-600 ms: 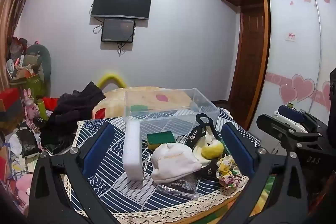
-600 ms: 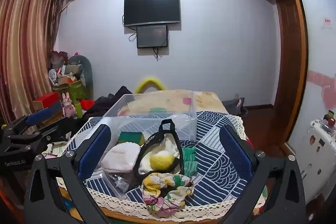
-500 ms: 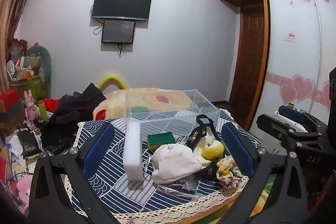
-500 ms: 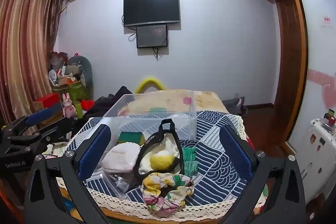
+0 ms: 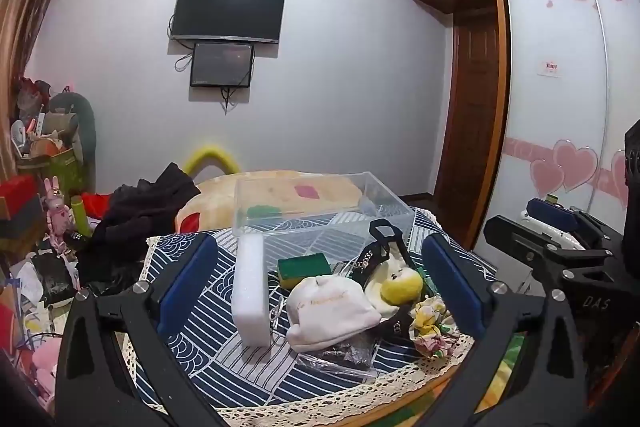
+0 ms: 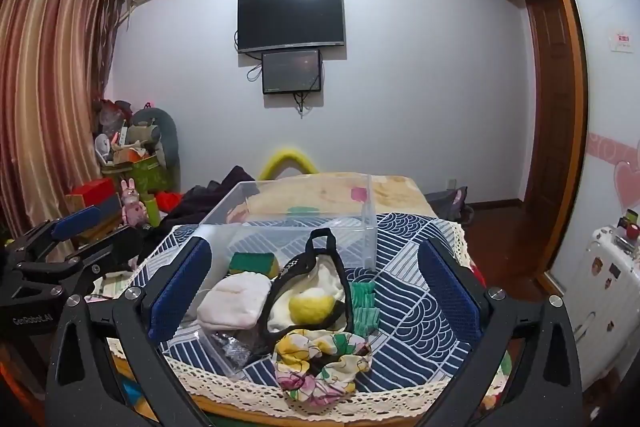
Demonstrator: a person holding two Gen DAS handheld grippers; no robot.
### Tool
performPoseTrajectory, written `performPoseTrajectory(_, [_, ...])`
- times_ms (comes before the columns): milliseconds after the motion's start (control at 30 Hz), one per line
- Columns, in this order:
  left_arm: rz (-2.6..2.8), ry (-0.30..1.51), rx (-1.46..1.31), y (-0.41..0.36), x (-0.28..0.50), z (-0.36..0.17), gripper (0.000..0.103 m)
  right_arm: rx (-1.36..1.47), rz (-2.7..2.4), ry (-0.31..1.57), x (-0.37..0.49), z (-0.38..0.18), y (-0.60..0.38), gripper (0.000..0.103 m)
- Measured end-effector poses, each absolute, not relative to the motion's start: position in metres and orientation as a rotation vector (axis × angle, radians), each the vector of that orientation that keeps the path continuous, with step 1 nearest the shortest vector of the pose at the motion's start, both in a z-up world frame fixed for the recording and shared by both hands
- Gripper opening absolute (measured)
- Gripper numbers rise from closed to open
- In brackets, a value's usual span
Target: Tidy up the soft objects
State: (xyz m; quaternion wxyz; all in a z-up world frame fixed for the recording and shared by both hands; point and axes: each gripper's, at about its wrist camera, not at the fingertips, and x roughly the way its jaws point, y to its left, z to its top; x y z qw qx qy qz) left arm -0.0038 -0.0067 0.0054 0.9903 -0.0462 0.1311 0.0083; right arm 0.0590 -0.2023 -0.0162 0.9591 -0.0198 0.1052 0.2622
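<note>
Soft things lie on a blue patterned tablecloth (image 5: pixel 208 315): a white foam block (image 5: pixel 250 289), a green and yellow sponge (image 5: pixel 304 267), a white knit hat (image 5: pixel 326 311), a yellow and white plush with a black strap (image 5: pixel 394 281), and a floral scrunchie (image 6: pixel 320 359). A clear plastic box (image 5: pixel 320 211) stands behind them. My left gripper (image 5: pixel 320 287) is open and empty, held back from the pile. My right gripper (image 6: pixel 308 287) is open and empty, also short of the pile.
Folded green cloth (image 6: pixel 363 303) lies right of the plush. A clear bag (image 5: pixel 340 355) sits under the hat. The lace table edge (image 6: pixel 280 395) is near. Clutter and dark clothes (image 5: pixel 136 219) lie at left. A wardrobe (image 5: pixel 560 107) stands at right.
Both views have shifted only slightly; the objects and both grippers stay as they were.
</note>
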Motion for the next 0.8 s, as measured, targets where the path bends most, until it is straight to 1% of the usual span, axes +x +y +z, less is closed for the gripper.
performPoseTrajectory(800, [0.009, 0.249, -0.085, -0.0073, -0.0083, 0.0096, 0.103, -0.033, 0.537, 0.202, 0.0564, -0.0136, -0.2030, 0.103])
